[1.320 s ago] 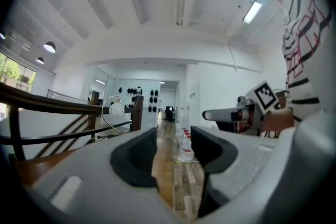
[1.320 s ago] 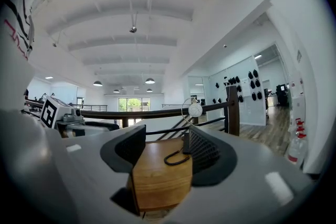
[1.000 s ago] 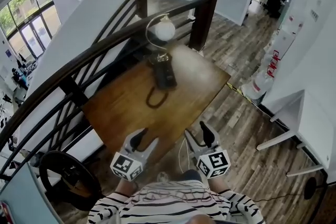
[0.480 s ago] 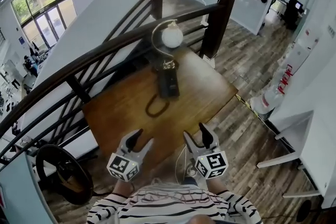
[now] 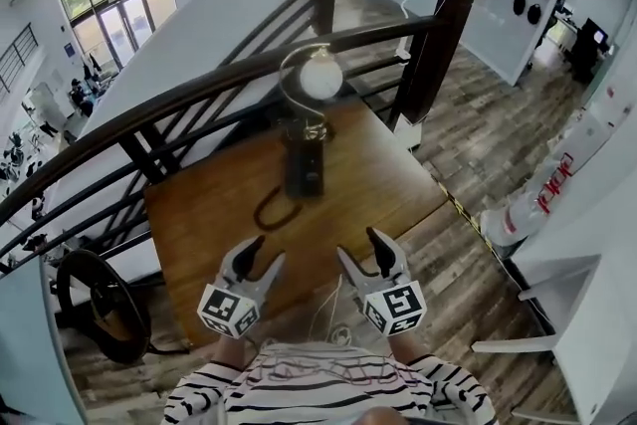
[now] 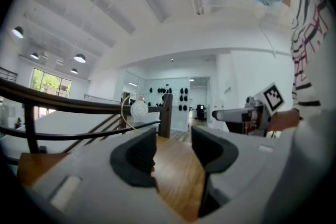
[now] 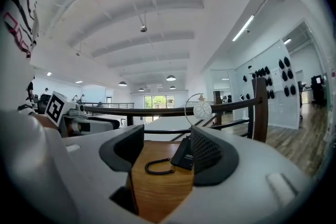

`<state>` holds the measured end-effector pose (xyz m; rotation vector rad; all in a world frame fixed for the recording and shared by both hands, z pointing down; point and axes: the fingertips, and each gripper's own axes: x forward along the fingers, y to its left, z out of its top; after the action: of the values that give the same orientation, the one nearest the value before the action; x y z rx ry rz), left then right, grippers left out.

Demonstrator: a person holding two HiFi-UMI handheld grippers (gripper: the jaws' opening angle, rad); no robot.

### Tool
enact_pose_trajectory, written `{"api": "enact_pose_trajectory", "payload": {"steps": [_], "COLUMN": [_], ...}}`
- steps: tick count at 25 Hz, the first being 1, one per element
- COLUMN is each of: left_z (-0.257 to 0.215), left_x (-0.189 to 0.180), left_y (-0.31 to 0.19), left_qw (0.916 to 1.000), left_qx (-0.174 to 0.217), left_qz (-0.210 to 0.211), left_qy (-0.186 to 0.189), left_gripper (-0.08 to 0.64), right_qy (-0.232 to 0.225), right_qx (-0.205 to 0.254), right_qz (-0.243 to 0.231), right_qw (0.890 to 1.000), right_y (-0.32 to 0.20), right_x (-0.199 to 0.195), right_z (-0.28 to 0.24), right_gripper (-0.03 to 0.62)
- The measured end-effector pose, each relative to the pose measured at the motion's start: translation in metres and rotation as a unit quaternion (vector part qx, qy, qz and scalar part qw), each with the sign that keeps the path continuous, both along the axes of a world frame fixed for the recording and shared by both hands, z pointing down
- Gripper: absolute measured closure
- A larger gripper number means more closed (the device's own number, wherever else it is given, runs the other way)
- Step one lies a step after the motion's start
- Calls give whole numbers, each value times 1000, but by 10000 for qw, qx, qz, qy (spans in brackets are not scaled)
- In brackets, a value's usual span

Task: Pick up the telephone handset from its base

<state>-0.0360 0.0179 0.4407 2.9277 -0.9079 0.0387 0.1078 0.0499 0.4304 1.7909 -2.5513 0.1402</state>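
Observation:
A black telephone (image 5: 304,164) lies on the wooden table (image 5: 388,174) with its handset resting on the base. Its coiled cord (image 5: 271,210) loops toward me. Both grippers hover over the table's near edge, well short of the phone. My left gripper (image 5: 261,257) is open and holds nothing. My right gripper (image 5: 364,251) is open too. The right gripper view shows the telephone (image 7: 184,155) and cord (image 7: 157,167) beyond the gap between the jaws of the right gripper (image 7: 165,152). In the left gripper view the left gripper (image 6: 173,152) frames bare wood; I do not see the phone there.
A lamp with a white globe (image 5: 320,75) on a curved metal arm stands just behind the phone. A dark stair railing (image 5: 199,105) runs along the table's far side, with a post (image 5: 433,35) at the right. Plank floor (image 5: 478,114) lies to the right.
The head view has swung, so table and phone sit a little lower and further left in the picture. Both grippers stay open and have edged slightly forward over the table's near edge.

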Motion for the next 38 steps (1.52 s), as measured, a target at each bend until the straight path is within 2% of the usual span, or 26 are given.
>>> {"api": "enact_pose_trajectory", "payload": {"steps": [7, 16, 28, 38], "left_z": [15, 4, -15, -42], "left_x": [54, 73, 64, 43], "left_y": [3, -50, -156, -239], "left_qw": [9991, 9980, 9996, 9992], "left_qx": [-59, -84, -155, 59], "left_qz": [-423, -628, -250, -8], "left_qy": [-30, -62, -13, 399], "left_gripper": [348, 348, 348, 350], "right_qy": [21, 44, 156, 211], "right_qx": [-1, -83, -177, -390], "right_qz": [-391, -529, -449, -307], "right_qw": [9992, 9986, 9987, 9985], "right_y": [0, -45, -147, -205], "right_x": [56, 82, 52, 22], "right_z": [9, 12, 5, 20], "right_gripper": [325, 325, 325, 327]}}
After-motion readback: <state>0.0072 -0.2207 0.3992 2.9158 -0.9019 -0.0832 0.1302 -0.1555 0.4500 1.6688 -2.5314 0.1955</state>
